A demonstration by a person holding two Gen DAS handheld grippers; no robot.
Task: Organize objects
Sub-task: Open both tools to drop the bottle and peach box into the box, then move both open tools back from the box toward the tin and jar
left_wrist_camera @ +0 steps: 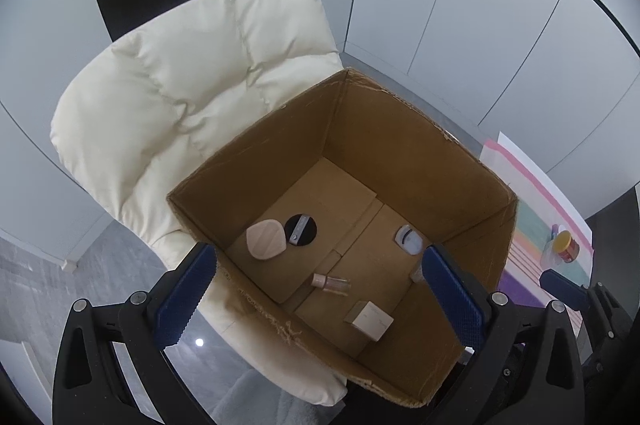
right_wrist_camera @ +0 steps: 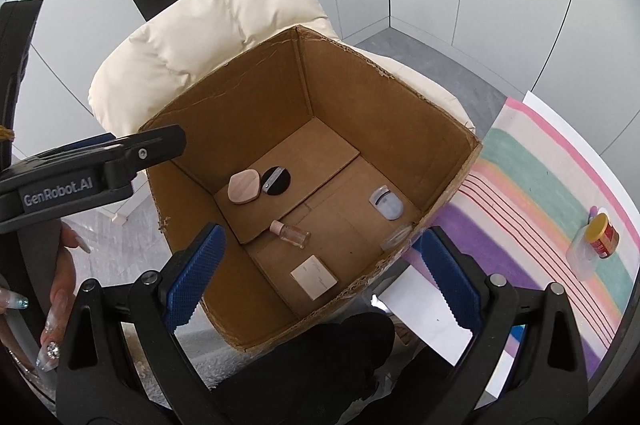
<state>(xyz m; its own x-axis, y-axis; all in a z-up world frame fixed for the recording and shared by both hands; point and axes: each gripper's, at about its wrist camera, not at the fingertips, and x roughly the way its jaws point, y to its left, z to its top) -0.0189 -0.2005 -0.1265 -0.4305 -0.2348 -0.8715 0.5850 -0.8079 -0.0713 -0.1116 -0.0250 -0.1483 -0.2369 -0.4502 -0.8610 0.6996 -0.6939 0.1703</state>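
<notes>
Above the open cardboard box [right_wrist_camera: 400,129], both tools hover, pitched steeply down.

Right gripper [right_wrist_camera: 320,277]: blue pads spread wide, nothing between them. Left gripper [left_wrist_camera: 324,301]: likewise wide and empty; a hand [right_wrist_camera: 52,289] with long decorated nails shows at its handle in the right wrist view.

Box contents, on the floor flaps: beige powder puff [right_wrist_camera: 244,187] touching a black round compact [right_wrist_camera: 276,181]; small clear bottle [right_wrist_camera: 290,232] lying on its side; pale square carton [right_wrist_camera: 314,276]; bluish eyelash-curler case [right_wrist_camera: 386,204]; a clear item [right_wrist_camera: 396,239] by the near-right wall, possibly a lid, too blurred to name.

Outside: yellow-lidded jar [right_wrist_camera: 602,235] on the striped cloth [right_wrist_camera: 540,161], well apart from the box. Cream cushioned chair [left_wrist_camera: 180,97] supports the box.

Step judged: releases finished; next, fetch the jar. Advice: lift clear of the rim before swinging right, keep the jaws wide, close around the jar body below the lid.
</notes>
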